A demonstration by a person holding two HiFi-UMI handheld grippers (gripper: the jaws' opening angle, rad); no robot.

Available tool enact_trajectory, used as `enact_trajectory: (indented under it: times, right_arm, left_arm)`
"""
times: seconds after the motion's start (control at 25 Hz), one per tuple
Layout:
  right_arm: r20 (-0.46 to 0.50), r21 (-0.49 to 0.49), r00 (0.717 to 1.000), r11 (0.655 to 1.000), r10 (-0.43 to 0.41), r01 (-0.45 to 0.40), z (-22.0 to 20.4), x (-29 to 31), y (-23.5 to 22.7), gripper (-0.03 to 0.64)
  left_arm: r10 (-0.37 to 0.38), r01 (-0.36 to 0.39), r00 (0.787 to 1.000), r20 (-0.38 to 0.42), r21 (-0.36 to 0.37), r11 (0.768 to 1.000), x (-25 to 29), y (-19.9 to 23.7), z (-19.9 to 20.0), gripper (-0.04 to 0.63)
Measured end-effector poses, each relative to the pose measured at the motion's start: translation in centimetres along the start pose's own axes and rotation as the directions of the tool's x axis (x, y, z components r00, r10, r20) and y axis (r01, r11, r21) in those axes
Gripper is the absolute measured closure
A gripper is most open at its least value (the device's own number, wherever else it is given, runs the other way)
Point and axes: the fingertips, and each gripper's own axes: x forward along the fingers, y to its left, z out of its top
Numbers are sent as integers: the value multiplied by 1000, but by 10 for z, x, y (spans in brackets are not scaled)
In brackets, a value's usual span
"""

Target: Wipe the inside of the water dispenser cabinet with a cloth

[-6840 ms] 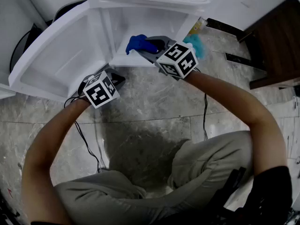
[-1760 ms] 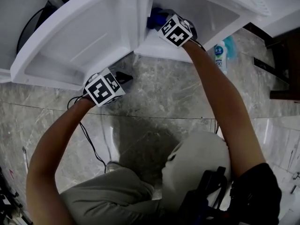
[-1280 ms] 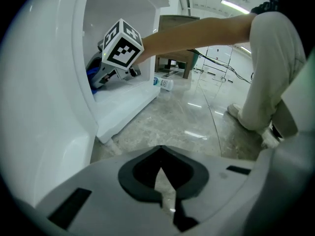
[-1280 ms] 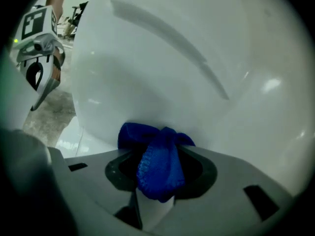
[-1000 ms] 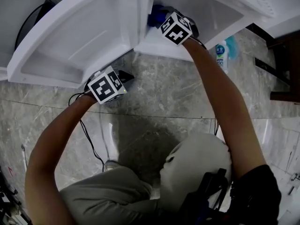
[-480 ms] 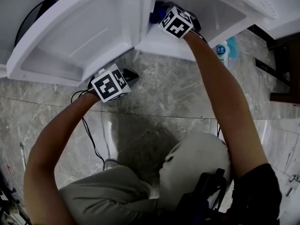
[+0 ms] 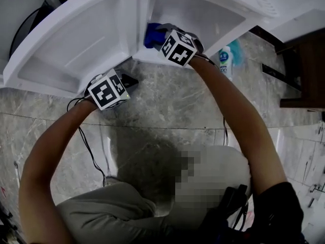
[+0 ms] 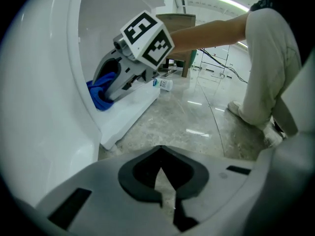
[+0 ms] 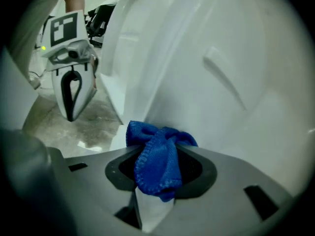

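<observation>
The white water dispenser cabinet stands open, its door swung out to the left. My right gripper reaches into the cabinet's mouth at the lower left corner, shut on a bunched blue cloth. The right gripper view has the cloth pinched between the jaws against the white inner wall. In the left gripper view the right gripper presses the cloth onto the cabinet's left side. My left gripper hovers shut and empty below the door's edge, over the floor.
A spray bottle lies on the marble floor right of the cabinet. Dark wooden furniture stands at the far right. A black cable runs across the floor by my left arm. My knees fill the lower part of the head view.
My right gripper has slid the cloth leftward along the cabinet's bottom front toward the door hinge side. The left gripper has kept almost still.
</observation>
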Motion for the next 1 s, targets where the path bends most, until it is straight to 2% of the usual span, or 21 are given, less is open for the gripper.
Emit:
enact_trajectory:
  times: [0.08, 0.2, 0.44, 0.56, 0.68, 0.76, 0.84, 0.96, 1.0]
  right_arm:
    - [-8, -25, 993, 993, 119, -119, 6, -12, 21, 491]
    - [-22, -47, 960, 959, 278, -279, 10, -43, 48, 491]
    - [-19, 22, 908, 908, 419, -419, 16, -120, 71, 491]
    - [-1, 82, 909, 905, 418, -416, 14, -143, 70, 491]
    - [96, 256, 931, 895, 352, -365, 8, -153, 62, 491]
    - [166, 394, 937, 850, 308, -349, 0, -159, 59, 491]
    - [199, 468, 927, 801, 317, -374, -9, -163, 66, 491]
    - [235, 513, 908, 750, 346, -418, -14, -162, 72, 491]
    - [257, 536, 904, 728, 341, -427, -13, -161, 70, 491]
  left_arm:
    - [8, -8, 1000, -1, 13, 1000, 0, 1, 4, 591]
    - [9, -10, 1000, 7, 37, 999, -1, -2, 13, 591]
    - [25, -30, 994, 108, 43, 999, -10, -2, 41, 591]
    - [60, -64, 983, 174, 16, 998, -13, 1, 60, 591]
    - [94, -115, 974, 208, 89, 989, -10, -6, 76, 591]
    - [135, -170, 965, 227, 141, 975, -7, -8, 83, 589]
    - [163, -201, 955, 247, 135, 970, -11, -7, 90, 576]
    - [177, -212, 945, 275, 104, 972, -24, -6, 102, 440]
    - [181, -218, 941, 287, 105, 970, -28, -6, 106, 423]
